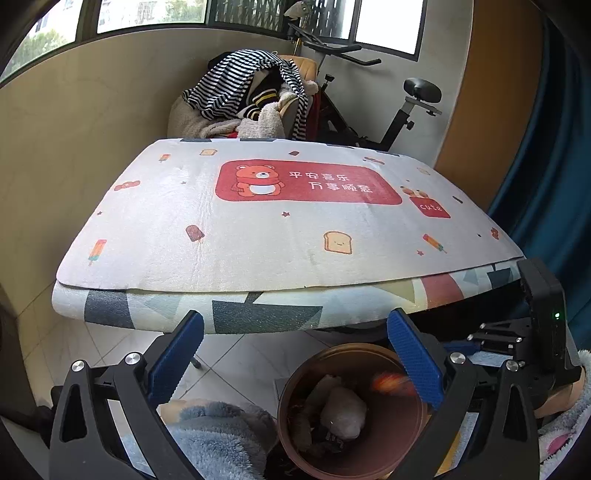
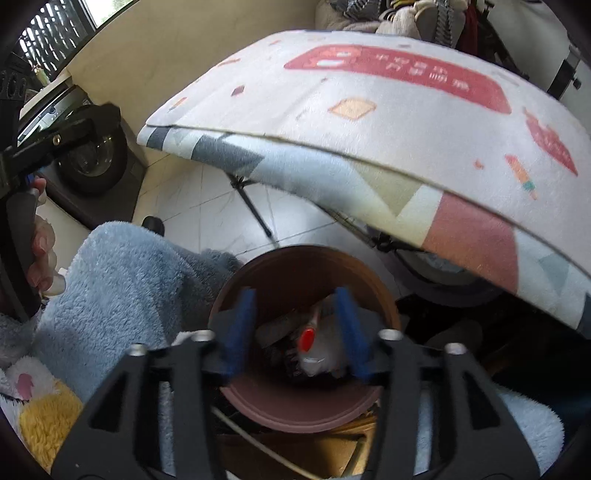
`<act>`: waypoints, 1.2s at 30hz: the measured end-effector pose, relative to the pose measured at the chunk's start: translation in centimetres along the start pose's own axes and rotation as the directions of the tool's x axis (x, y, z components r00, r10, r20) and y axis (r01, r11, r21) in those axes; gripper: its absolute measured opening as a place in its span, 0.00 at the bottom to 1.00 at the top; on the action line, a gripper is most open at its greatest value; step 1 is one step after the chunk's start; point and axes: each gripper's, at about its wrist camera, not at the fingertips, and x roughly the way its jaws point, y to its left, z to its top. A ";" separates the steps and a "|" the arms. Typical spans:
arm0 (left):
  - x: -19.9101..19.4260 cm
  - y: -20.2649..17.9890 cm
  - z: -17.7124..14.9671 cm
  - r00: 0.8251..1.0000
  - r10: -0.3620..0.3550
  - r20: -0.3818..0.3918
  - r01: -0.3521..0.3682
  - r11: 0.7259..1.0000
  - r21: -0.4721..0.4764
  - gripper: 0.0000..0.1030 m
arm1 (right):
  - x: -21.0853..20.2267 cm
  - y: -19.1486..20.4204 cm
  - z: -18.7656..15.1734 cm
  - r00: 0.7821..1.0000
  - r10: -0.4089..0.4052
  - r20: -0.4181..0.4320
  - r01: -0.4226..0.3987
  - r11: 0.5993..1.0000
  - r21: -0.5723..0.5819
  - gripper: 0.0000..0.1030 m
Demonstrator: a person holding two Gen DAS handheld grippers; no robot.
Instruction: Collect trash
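The right tool [image 2: 295, 328] hangs released over the bin [image 2: 258, 406], so a wrapper [image 2: 314, 350] falls inside. The left tool [image 1: 295, 354] waits released near the bare desk [image 1: 258, 221].

soft daylight comes from the windows [image 1: 147, 11] behind. the left view is sharp; the right is motion-blurred. fisheye bending darkens the corners.

One round brown plastic bin [image 1: 351, 417] stands on the floor, holding several pieces of rubbish too jumbled to count. One low table under a white printed cloth [image 1: 288, 225]. One black exercise bike [image 1: 369, 92]. One heap of striped and fleecy clothes [image 1: 251, 99]. Two blue-padded black grippers: left gripper [image 1: 295, 354], right gripper [image 2: 295, 325].
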 end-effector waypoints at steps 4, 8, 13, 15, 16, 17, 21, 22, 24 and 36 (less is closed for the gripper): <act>-0.4 -0.4 0.5 0.999 0.032 0.033 -0.033 0.999 0.020 0.94 | -1.9 0.1 0.6 0.994 -0.090 0.069 0.090 0.996 -0.002 0.89; -0.9 -1.1 1.6 0.995 0.065 0.071 -0.068 0.997 0.043 0.94 | -5.1 -0.8 2.3 0.977 -0.157 0.146 0.155 0.988 0.027 0.94; -1.9 -1.6 4.4 0.990 0.052 0.132 -0.058 0.997 0.042 0.94 | -10.1 -1.7 3.9 0.940 -0.221 0.260 0.212 0.975 0.062 0.94; -2.7 -2.1 5.6 0.982 0.078 0.174 -0.086 0.995 0.040 0.94 | -11.9 -2.4 4.2 0.927 -0.241 0.289 0.232 0.970 0.065 0.94; -3.2 -2.4 6.4 0.974 0.110 0.198 -0.120 0.992 0.041 0.94 | -13.1 -2.6 4.4 0.916 -0.254 0.311 0.245 0.967 0.068 0.94; -3.6 -2.7 7.2 0.966 0.133 0.220 -0.146 0.988 0.043 0.94 | -13.4 -2.8 4.5 0.914 -0.256 0.315 0.247 0.967 0.069 0.94; -5.3 -3.5 9.9 0.948 0.139 0.285 -0.159 0.986 0.046 0.94 | -17.2 -3.4 4.7 0.881 -0.284 0.378 0.269 0.959 0.094 0.94; -5.7 -3.7 10.5 0.945 0.132 0.298 -0.152 0.987 0.045 0.94 | -18.3 -3.5 4.6 0.872 -0.292 0.394 0.274 0.956 0.102 0.94; -6.4 -4.0 11.3 0.938 0.124 0.322 -0.146 0.988 0.045 0.94 | -19.6 -3.7 4.8 0.863 -0.297 0.408 0.276 0.955 0.110 0.94; -6.8 -6.6 13.7 0.931 0.161 0.329 -0.204 0.974 0.100 0.94 | -25.5 -6.3 6.7 0.846 -0.303 0.439 0.274 0.953 0.130 0.94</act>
